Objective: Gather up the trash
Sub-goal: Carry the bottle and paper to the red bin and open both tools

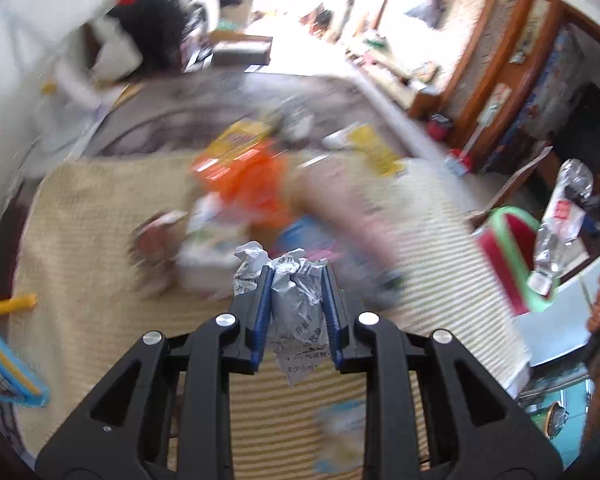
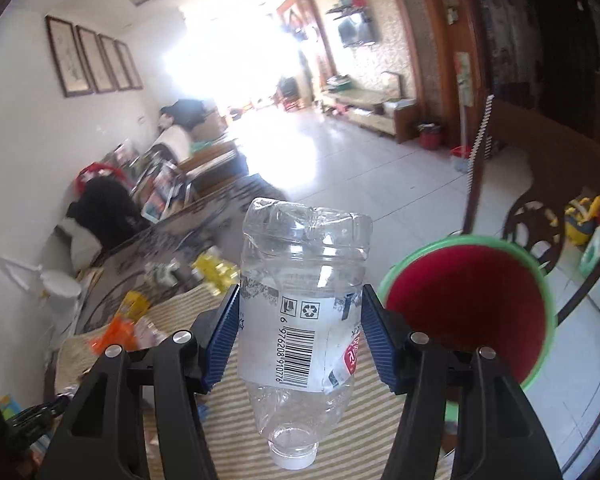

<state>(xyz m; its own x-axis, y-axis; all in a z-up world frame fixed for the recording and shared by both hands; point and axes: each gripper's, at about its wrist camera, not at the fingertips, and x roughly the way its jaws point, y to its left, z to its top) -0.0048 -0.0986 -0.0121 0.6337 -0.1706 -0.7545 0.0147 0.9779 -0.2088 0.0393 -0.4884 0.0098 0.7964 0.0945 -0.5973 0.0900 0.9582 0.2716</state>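
Closest to the left wrist camera, the left gripper (image 1: 296, 276) is clamped on a crumpled piece of grey printed paper (image 1: 294, 312); its blue pads (image 1: 260, 320) press on both sides of the paper, which sticks out above and below them. Under it lies a striped beige mat (image 1: 100, 240). Further on the mat there is a blurred pile of trash: an orange wrapper (image 1: 256, 176), a yellow packet (image 1: 236, 136) and some white and blue packaging that I cannot identify. At the right edge of this view the red bin with the green rim (image 1: 512, 248) stands beside the mat, and the bottle (image 1: 560, 220) hangs next to it.

From the right wrist camera, the right gripper (image 2: 300, 308) is closed on a crushed clear plastic bottle (image 2: 300, 312). The bottle is held upside down, its white cap (image 2: 294, 458) toward the camera and its dented bottom pointing away. The blue pads (image 2: 374, 340) touch the labelled middle part. Just to the right and behind the bottle is the bin (image 2: 468, 300), tilted in this view so that its red inside is visible; I see nothing in the part of the inside that shows. The bottle is near the rim but outside the bin. Behind lie the mat with the trash pile (image 2: 132, 320), then a white tiled floor (image 2: 360, 168).
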